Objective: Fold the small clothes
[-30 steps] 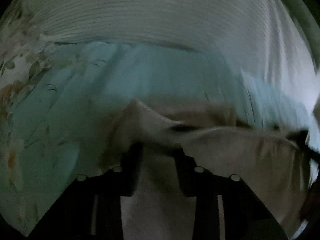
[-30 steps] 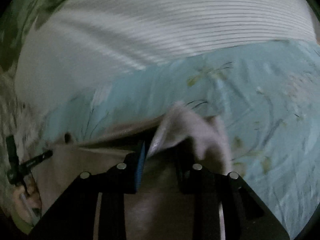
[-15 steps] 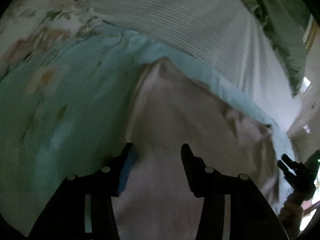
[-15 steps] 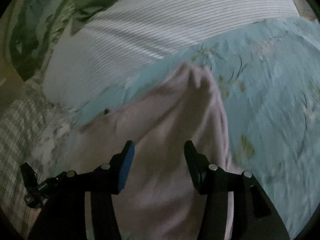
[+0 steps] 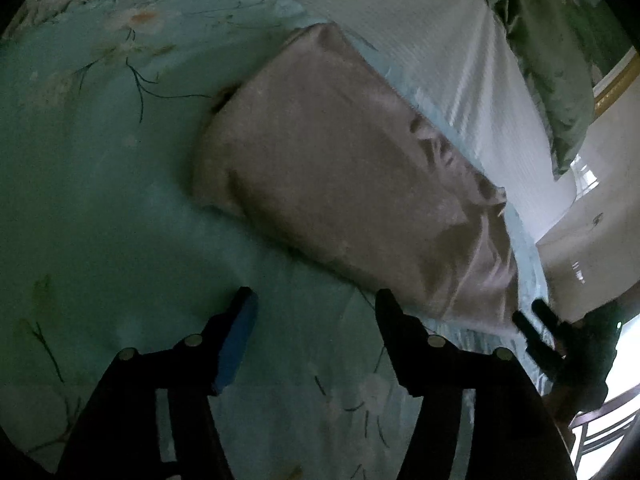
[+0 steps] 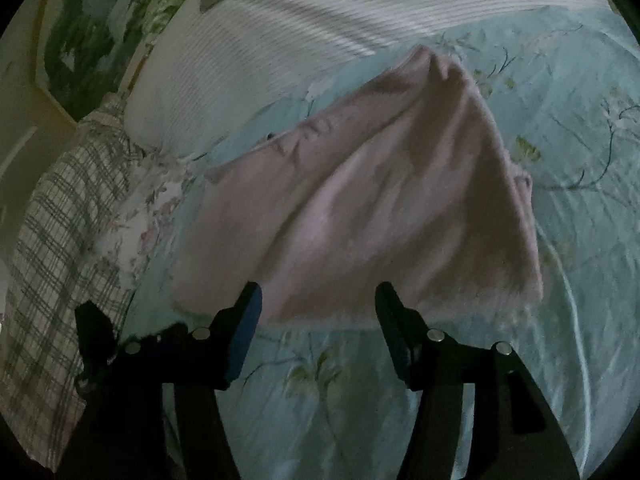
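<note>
Pink cloth folded on the bed, both my grippers empty.

Left view: my left gripper [image 5: 314, 312] hangs with fingers spread over the blue flowered bedspread [image 5: 92, 184]; the pink cloth [image 5: 344, 184] lies near the striped white sheet [image 5: 448, 40].
Right view: my right gripper [image 6: 318, 308] gapes, holding nothing, just short of the cloth [image 6: 360, 208]; a plaid blanket [image 6: 52, 248] drapes the bed's left edge.

One pink garment [image 5: 344, 184], two grippers [image 5: 314, 308] [image 6: 318, 304], one floral bedspread [image 5: 100, 200].
</note>
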`<state>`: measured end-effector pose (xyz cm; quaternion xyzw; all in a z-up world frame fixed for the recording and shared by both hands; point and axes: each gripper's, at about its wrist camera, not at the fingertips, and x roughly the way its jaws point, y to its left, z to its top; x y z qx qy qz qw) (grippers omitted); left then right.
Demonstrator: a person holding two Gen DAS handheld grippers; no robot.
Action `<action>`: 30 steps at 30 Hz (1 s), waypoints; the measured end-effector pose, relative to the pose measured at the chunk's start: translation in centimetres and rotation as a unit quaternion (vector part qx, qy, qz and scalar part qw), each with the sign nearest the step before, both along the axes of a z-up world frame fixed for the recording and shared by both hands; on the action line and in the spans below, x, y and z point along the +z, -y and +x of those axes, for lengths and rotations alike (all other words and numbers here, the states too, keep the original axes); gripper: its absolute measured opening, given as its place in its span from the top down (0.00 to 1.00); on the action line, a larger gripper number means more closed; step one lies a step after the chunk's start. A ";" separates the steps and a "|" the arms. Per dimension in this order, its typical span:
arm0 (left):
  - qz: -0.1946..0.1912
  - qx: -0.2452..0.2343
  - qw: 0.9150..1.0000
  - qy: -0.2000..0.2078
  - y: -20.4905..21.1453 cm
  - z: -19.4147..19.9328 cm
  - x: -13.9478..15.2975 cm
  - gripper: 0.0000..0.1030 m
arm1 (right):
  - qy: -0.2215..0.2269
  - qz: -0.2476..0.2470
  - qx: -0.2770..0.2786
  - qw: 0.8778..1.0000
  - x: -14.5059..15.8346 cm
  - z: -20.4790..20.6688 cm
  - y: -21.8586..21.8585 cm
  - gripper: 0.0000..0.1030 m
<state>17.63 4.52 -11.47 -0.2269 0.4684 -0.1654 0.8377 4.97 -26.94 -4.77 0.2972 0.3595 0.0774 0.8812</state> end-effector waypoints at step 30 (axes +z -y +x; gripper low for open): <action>-0.018 0.043 0.996 0.071 2.3 9.0 3.1 0.89 | -0.004 0.022 0.007 1.000 1.0 3.2 4.1 0.32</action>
